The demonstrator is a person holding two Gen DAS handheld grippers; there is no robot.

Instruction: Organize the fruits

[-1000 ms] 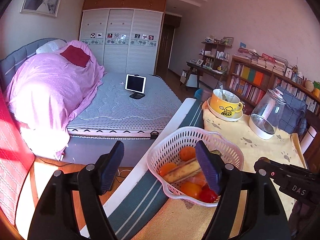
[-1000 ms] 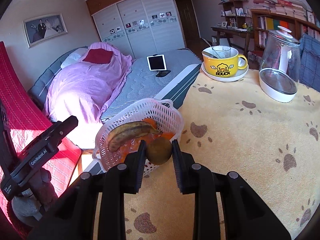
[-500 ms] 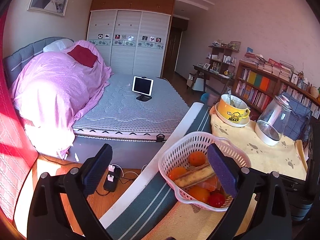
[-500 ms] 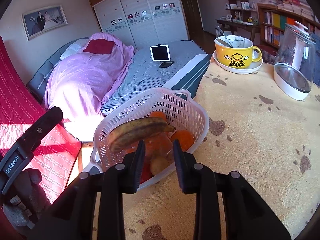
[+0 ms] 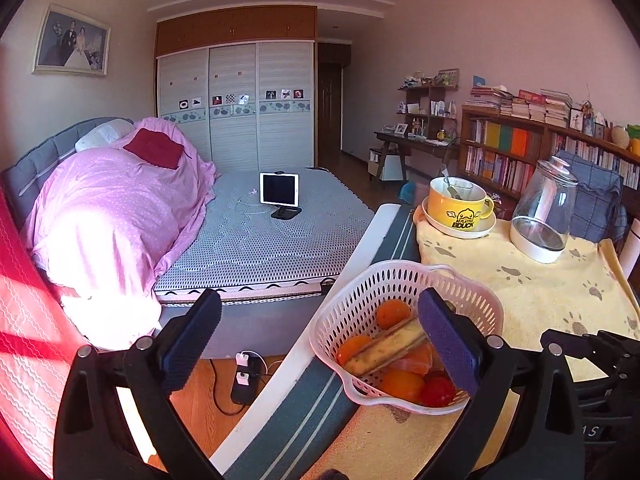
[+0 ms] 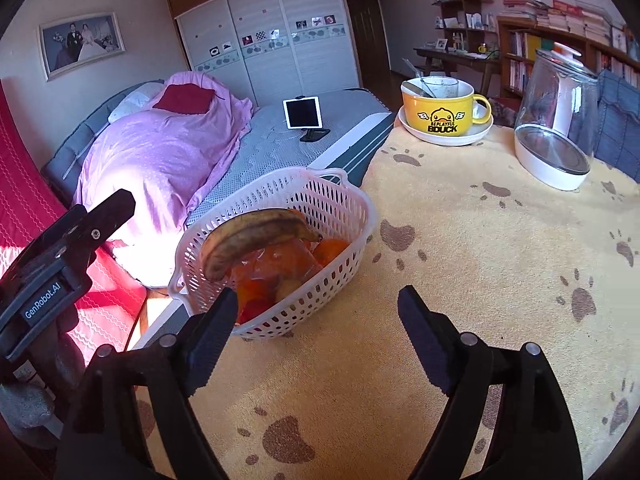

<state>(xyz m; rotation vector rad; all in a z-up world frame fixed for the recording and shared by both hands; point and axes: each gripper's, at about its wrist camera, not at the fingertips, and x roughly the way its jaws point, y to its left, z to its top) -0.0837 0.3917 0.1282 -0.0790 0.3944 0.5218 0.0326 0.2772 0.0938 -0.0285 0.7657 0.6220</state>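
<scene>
Strong sunlight is blowing out the pink quilt (image 5: 108, 216) and glaring on the red curtain (image 6: 24, 184). Fisheye distortion is bending edges, and black vignetting is darkening corners.

Both claws are showing black plastic frames with silver round screws near the finger joints. The left claw (image 5: 320, 344) is wearing dark blue, finely textured pads (image 5: 448, 344). The right claw (image 6: 316, 320) is carrying ribbed dark fingers (image 6: 420, 320). A white "GenRobot.AI" label (image 6: 42, 303) is sitting on the left claw's body.
</scene>
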